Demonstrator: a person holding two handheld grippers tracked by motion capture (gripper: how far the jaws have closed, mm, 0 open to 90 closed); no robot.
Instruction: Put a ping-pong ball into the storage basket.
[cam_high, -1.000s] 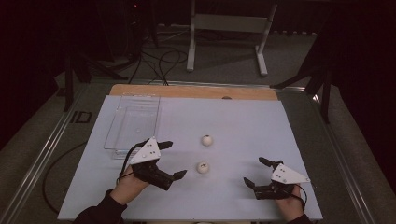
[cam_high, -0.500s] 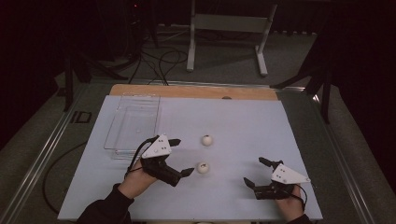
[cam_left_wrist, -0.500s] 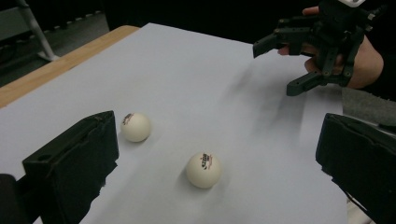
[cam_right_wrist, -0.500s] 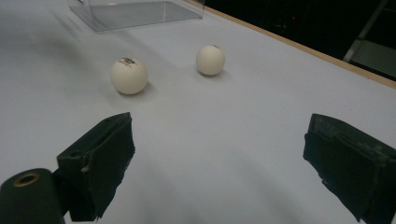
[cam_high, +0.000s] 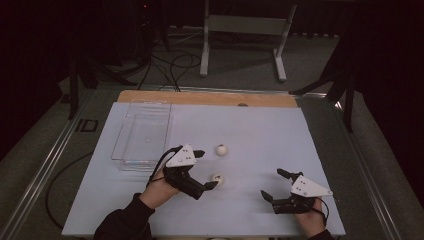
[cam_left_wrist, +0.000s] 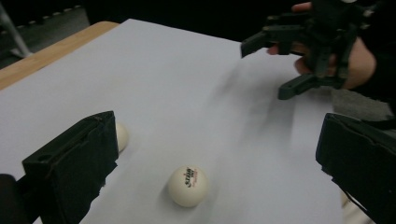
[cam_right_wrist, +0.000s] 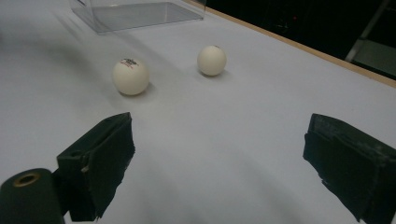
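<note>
Evidently left tool (cam_high: 204, 169) is held wide astride near ball (cam_left_wrist: 188, 185) for grasping; right tool (cam_high: 274, 185), also wide, is parked well apart from ball.

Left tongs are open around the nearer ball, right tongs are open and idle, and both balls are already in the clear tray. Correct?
Not quite: neither ball is in the clear tray. The high view shows both on the white sheet, the nearer ball between the open left tongs, the farther ball just beyond. The right tongs are open and idle, as you said.
</note>
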